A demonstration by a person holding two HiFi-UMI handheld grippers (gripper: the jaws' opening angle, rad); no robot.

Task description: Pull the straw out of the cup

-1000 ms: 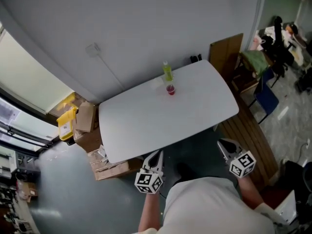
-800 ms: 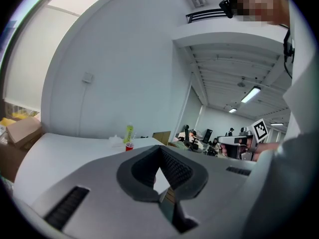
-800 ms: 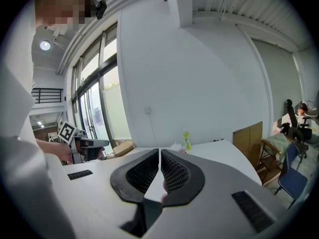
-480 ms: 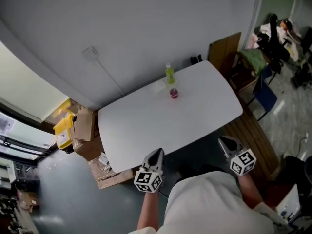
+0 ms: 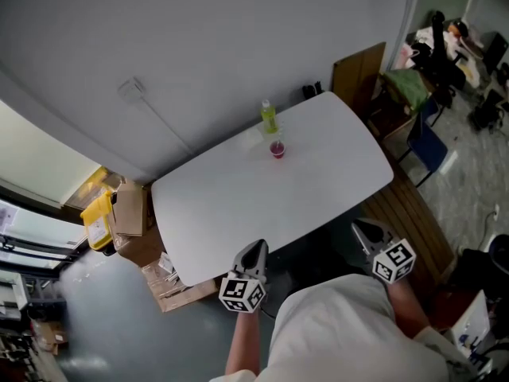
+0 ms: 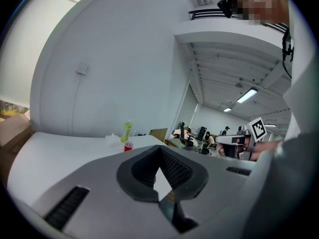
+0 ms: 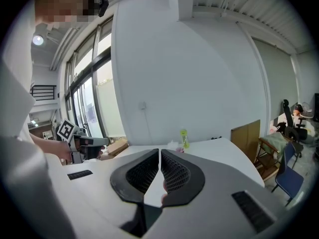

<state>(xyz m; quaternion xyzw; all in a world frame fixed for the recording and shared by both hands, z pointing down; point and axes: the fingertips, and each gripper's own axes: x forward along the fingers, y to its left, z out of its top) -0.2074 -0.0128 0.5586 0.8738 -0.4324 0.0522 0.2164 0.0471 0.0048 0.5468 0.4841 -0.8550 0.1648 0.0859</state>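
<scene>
A small red cup [image 5: 277, 149] stands near the far edge of the white table [image 5: 238, 205]; its straw is too small to make out. The cup also shows far off in the left gripper view [image 6: 128, 146] and just over the jaws in the right gripper view [image 7: 180, 150]. My left gripper [image 5: 256, 249] hovers at the table's near edge, shut and empty, its pads meeting [image 6: 160, 148]. My right gripper [image 5: 362, 228] hangs off the near right corner, shut with nothing between its pads [image 7: 159, 151]. Both are far from the cup.
A green bottle [image 5: 270, 118] stands just behind the cup, with a pale crumpled thing [image 5: 250, 138] beside it. Cardboard boxes [image 5: 127, 209] and a yellow crate [image 5: 95, 217] lie on the floor at left. A wooden board [image 5: 354, 74] leans at the back right, near a blue chair [image 5: 425, 146].
Both grippers have come a little closer to the table's near edge, still shut. The cup and bottle have not moved on the table.
</scene>
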